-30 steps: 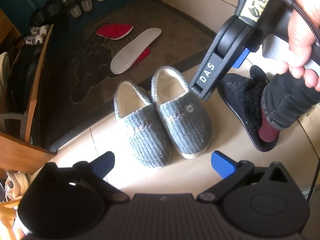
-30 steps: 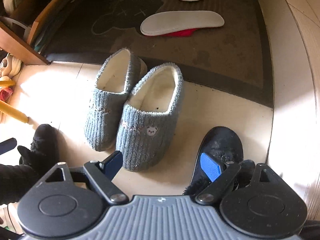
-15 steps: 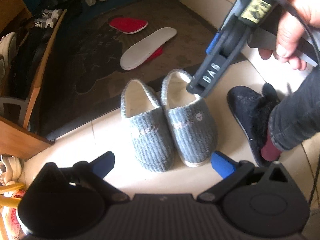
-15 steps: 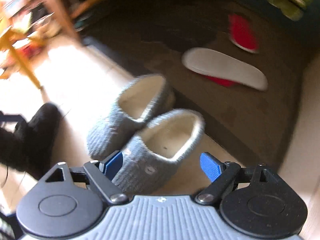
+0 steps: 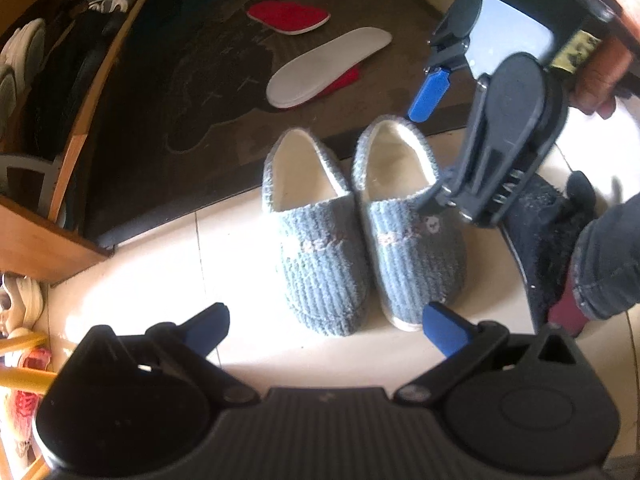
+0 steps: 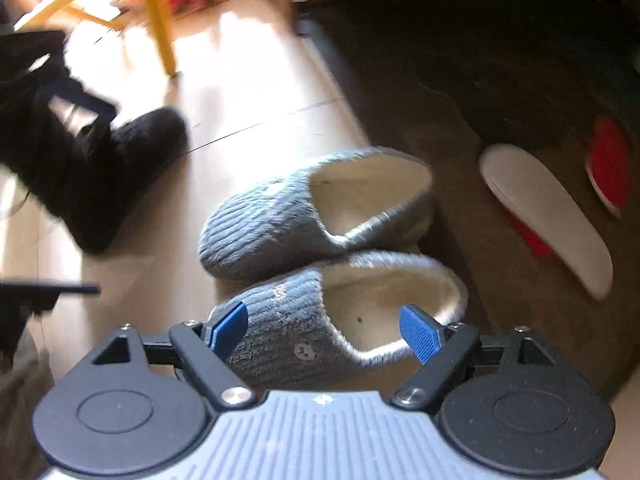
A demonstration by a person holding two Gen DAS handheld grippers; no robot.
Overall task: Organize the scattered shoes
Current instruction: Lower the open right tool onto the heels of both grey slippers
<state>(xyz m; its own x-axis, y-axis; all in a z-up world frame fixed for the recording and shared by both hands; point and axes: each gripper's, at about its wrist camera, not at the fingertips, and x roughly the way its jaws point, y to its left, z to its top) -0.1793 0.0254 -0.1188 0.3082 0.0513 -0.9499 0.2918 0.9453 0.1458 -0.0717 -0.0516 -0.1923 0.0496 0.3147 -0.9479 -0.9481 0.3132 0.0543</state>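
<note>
The two grey-blue knitted slippers with cream fleece lining stand side by side on the pale tiled floor [image 5: 168, 256], toes toward me and heels at the edge of the dark brown doormat [image 5: 168, 92]. The one with the small bear badge [image 6: 320, 332] is the nearer to my right tongs [image 6: 324, 330]; the other slipper [image 5: 316, 240] touches it along the side.

I hold my right tongs steeply down over the badge slipper with the two blue pads wide apart, one pad above the toe part and one above the open fleece mouth. Nothing is pressed yet. I judge that I placed them so, because the edge of the upper is the firmest part to pinch on such a soft shoe.

My left tongs [image 5: 328, 324] hang in front of the toes, also spread and empty, perhaps ready for the second slipper.

On the mat behind lie a white foam insole [image 5: 328, 64] and a red insole [image 5: 288, 18], with another red piece partly under the white one. At the left there is a wooden shoe rack [image 5: 36, 232], probably the place where the pair must go. A black fluffy slipper [image 5: 548, 240] is on a person's foot just beside the pair.
</note>
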